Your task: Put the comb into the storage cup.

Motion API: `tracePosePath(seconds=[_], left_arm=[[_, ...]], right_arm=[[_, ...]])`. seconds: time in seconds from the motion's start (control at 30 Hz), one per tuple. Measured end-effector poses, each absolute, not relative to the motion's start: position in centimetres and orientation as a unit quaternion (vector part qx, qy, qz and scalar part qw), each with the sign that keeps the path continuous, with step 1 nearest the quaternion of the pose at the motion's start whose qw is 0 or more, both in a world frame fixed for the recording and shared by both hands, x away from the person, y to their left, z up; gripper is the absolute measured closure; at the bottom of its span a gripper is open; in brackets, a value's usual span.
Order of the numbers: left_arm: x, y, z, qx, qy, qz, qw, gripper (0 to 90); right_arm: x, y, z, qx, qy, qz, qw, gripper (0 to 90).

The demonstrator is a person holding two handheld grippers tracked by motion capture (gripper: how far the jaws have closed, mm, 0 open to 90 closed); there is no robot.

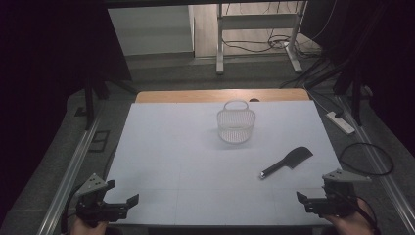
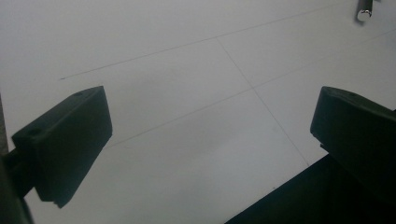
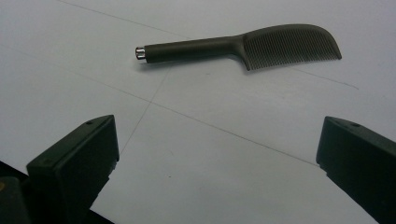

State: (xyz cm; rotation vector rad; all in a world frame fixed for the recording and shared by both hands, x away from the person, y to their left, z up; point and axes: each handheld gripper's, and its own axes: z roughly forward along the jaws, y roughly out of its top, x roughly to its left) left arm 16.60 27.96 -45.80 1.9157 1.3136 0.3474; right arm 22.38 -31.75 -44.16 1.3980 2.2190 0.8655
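Comb [image 3: 243,46]: light, stiff, lying flat on tabletop [image 1: 195,166]. Best grabbed across round handle, not teeth. Right gripper [image 1: 313,200] and left gripper [image 1: 122,203] wide open, empty.

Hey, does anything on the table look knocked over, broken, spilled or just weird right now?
Nothing stands out. The white wire basket stands upright toward the far side of the table, and the dark comb lies flat and whole nearer the right hand-held gripper. No spill or damage is visible.
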Motion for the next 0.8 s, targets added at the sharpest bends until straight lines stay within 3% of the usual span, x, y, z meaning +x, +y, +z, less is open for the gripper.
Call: tracePosePath(seconds=[0.8], left_arm=[[16.56,28.04,-45.82,0.753,0.511,0.133,0.392,0.0]], right_arm=[[22.44,-31.39,-44.24,0.483,0.801,0.302,0.183,0.0]])
